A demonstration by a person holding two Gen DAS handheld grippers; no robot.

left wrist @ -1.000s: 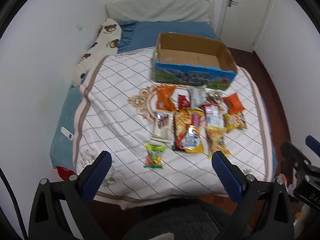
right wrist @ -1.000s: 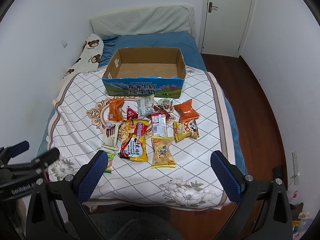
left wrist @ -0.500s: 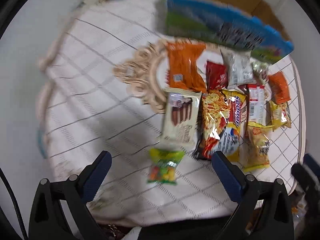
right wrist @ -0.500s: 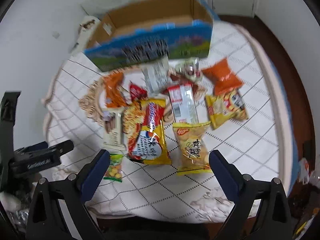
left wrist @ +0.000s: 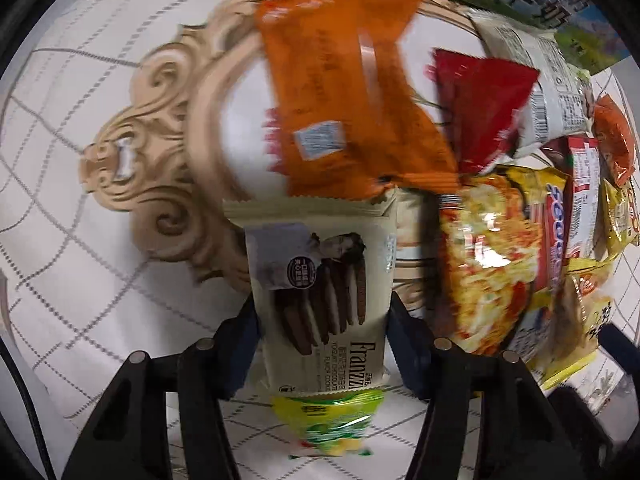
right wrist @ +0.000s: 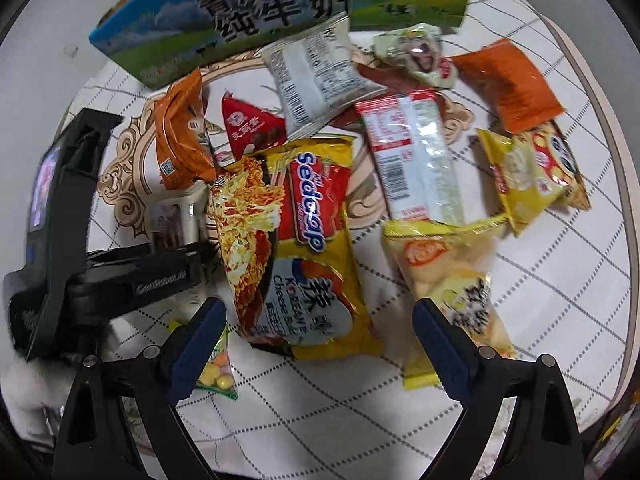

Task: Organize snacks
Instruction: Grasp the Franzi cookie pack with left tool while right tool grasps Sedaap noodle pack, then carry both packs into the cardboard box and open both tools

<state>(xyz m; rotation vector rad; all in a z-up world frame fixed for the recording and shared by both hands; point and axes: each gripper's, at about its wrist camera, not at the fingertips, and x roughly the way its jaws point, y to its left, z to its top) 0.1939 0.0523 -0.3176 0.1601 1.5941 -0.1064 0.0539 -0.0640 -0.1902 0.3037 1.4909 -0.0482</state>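
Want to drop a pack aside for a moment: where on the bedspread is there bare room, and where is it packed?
Bare quilt lies left of the cookie pack and orange pack. More lies right of the yellow panda pack, and near the right gripper. Between the milk box and the noodle bag, packs overlap.

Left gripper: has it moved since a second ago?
Yes. The left gripper has come down and forward toward the cardboard box; its fingers now sit on either side of the cookie pack.

Left claw (left wrist: 322, 344) now round cookie pack (left wrist: 320, 300).
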